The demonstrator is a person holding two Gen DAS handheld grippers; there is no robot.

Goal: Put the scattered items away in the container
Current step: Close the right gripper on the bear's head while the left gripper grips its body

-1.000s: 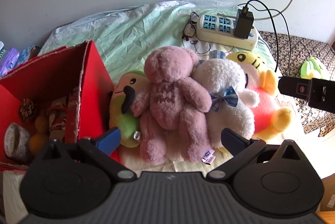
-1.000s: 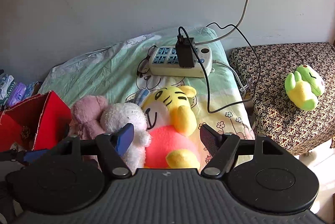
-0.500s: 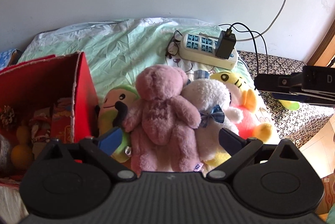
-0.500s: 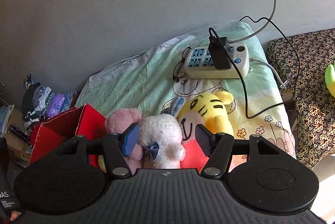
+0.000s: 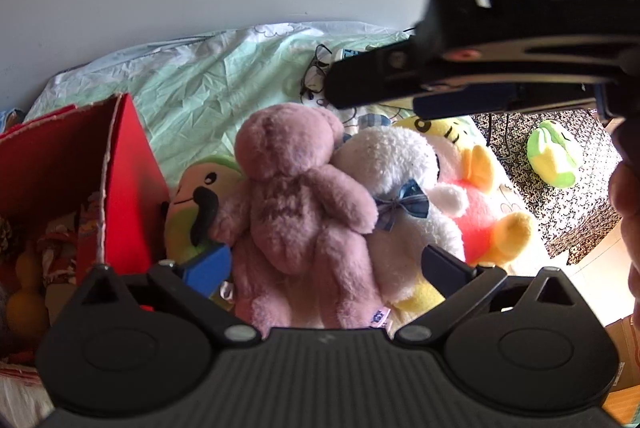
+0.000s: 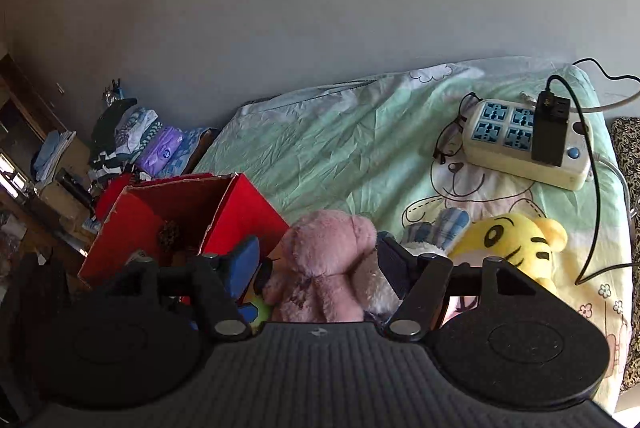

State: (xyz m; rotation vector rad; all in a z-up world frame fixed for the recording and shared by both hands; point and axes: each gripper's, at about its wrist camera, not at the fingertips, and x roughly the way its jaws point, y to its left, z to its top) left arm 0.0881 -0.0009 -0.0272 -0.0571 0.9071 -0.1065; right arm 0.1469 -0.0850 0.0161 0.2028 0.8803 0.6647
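A pink teddy bear (image 5: 296, 196) lies on the bed among a white plush with a blue bow (image 5: 404, 188), a yellow tiger plush (image 5: 476, 164) and a green plush (image 5: 192, 204). A red open box (image 5: 120, 172) stands to their left. My left gripper (image 5: 326, 268) is open, low over the pink bear's legs. My right gripper (image 6: 318, 260) is open, its fingers on either side of the pink bear (image 6: 324, 260), apart from it. The right gripper also shows in the left wrist view (image 5: 480, 84), above the plushes. The red box (image 6: 180, 212) holds a pine cone.
A white power strip (image 6: 524, 148) with a black charger and cables lies at the bed's far right, glasses (image 6: 452, 140) beside it. A green plush (image 5: 552, 152) rests on a patterned seat to the right. Clothes and clutter (image 6: 132, 144) are piled left of the bed.
My right gripper has swung left from the tiger plush and now straddles the pink bear. It has come in large above the plushes in the left wrist view. My left gripper moved slightly.
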